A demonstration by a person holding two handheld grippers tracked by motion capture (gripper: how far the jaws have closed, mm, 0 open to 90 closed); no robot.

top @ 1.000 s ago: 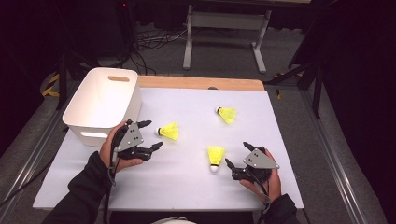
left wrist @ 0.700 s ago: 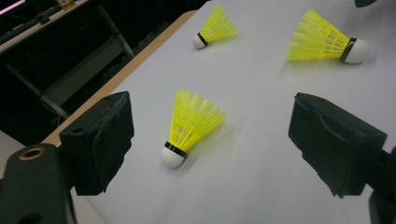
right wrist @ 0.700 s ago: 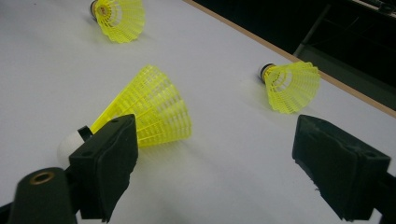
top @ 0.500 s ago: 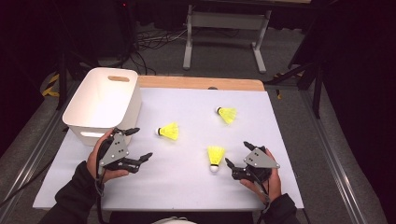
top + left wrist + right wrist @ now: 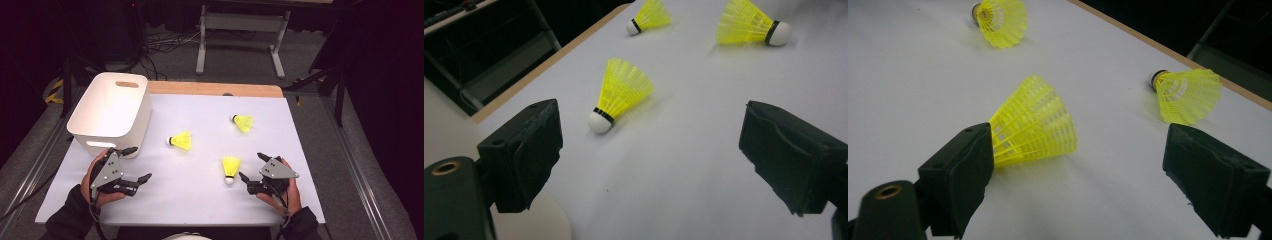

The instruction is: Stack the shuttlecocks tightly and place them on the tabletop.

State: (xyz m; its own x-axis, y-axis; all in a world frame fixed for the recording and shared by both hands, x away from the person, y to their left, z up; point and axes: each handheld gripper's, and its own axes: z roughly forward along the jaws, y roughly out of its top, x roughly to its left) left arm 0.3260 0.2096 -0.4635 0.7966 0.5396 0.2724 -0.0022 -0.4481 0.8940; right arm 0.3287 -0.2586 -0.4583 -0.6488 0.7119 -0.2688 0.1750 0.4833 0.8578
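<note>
Three yellow shuttlecocks lie on the white table [image 5: 165, 200]. One [image 5: 181, 141] is at centre left, one [image 5: 243, 122] at the far right and one [image 5: 230, 167] near the front. My left gripper [image 5: 141, 162] sits low by the front left, open. Its jaws have just been opening, with nothing between them. In the left gripper view the centre-left shuttlecock [image 5: 621, 92] lies ahead of the left gripper [image 5: 654, 145]. My right gripper [image 5: 251, 166] is open just right of the front shuttlecock. In the right gripper view that shuttlecock [image 5: 1033, 122] lies by the left jaw of the right gripper [image 5: 1083, 155].
A white bin [image 5: 112, 107] with handle slots stands at the table's left, just beyond my left hand. A wooden strip [image 5: 215, 89] runs along the table's far edge. Metal rails flank the table on both sides.
My left gripper has moved left and toward the table's front edge, away from the centre-left shuttlecock. The right gripper and the shuttlecocks have stayed put.
</note>
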